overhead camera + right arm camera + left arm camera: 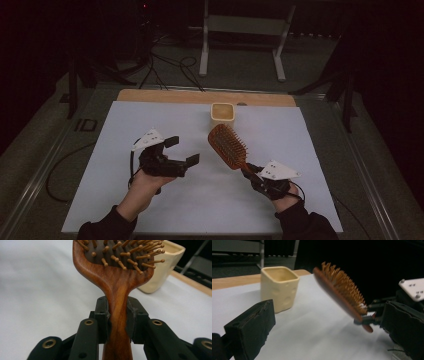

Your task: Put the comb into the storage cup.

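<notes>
1. The right gripper point(255, 176), a black two-jaw claw with a grey three-cornered plate on top, sits at the near right of the table, and its jaws are pinched on the handle of the wooden paddle hairbrush point(228, 146). In the right gripper view the two black jaws press the reddish-brown handle point(117, 315) from both sides, just below where the handle widens into the head.
2. The left gripper point(181, 152), also black with a grey plate, is held at the near left, and its jaws stand spread apart with nothing between them. In the left gripper view one of its jaws rises at the lower left, apart from everything else.
3. The white sheet point(125, 130) covers most of the light wooden tabletop point(150, 96), whose bare strip shows along the far edge.
4. The hairbrush is lifted off the sheet and tilted, its oval head pointing far and left, towards the middle of the table. Its bristle face, with orange-brown pins on a dark pad, is turned upward.
5. The cream-coloured square ceramic cup point(222, 113) stands upright at the far middle of the sheet, just beyond the brush head and not touching it. Its walls show shallow round dimples in the left gripper view point(279, 287).
</notes>
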`<state>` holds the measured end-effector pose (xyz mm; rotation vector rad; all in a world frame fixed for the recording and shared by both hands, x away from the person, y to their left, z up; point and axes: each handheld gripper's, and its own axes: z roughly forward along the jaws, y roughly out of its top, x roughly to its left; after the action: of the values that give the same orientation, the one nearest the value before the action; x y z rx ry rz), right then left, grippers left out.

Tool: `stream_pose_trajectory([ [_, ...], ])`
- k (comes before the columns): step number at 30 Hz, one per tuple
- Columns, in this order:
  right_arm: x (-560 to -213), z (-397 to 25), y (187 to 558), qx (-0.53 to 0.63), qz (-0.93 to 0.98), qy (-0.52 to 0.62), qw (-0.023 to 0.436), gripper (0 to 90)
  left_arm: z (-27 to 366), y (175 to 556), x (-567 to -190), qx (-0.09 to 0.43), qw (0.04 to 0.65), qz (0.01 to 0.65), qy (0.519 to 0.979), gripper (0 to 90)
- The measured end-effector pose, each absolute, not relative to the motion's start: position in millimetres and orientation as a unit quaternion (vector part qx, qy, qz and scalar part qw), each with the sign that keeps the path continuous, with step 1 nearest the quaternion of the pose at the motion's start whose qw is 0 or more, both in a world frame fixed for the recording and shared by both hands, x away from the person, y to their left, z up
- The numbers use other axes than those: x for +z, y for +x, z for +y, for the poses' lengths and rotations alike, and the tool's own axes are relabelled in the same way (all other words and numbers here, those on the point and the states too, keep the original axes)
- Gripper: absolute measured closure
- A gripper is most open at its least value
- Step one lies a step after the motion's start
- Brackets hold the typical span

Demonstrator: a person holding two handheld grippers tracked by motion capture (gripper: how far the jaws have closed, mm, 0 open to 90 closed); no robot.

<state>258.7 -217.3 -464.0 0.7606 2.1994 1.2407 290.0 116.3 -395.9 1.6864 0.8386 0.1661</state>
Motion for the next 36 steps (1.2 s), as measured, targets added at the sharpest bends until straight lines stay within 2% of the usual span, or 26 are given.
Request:
stream_pose_trajectory([
  [15, -463, -218, 256, 0.463, 0.798, 0.281, 0.263, 72.9, 59, 318, -400, 0.005, 0.609, 0.375, 0.698, 0.2],
  [22, -462, -218, 256, 0.463, 0.802, 0.272, 0.263, 72.9, 40, 328, -409, -0.024, 0.597, 0.402, 0.693, 1.1],
  [33, -463, -217, 257, 0.461, 0.805, 0.267, 0.26, 72.8, 29, 331, -421, -0.039, 0.601, 0.438, 0.667, 30.6],
  [36, -464, -217, 257, 0.463, 0.803, 0.271, 0.261, 72.8, 29, 331, -422, -0.044, 0.607, 0.441, 0.66, 33.7],
])
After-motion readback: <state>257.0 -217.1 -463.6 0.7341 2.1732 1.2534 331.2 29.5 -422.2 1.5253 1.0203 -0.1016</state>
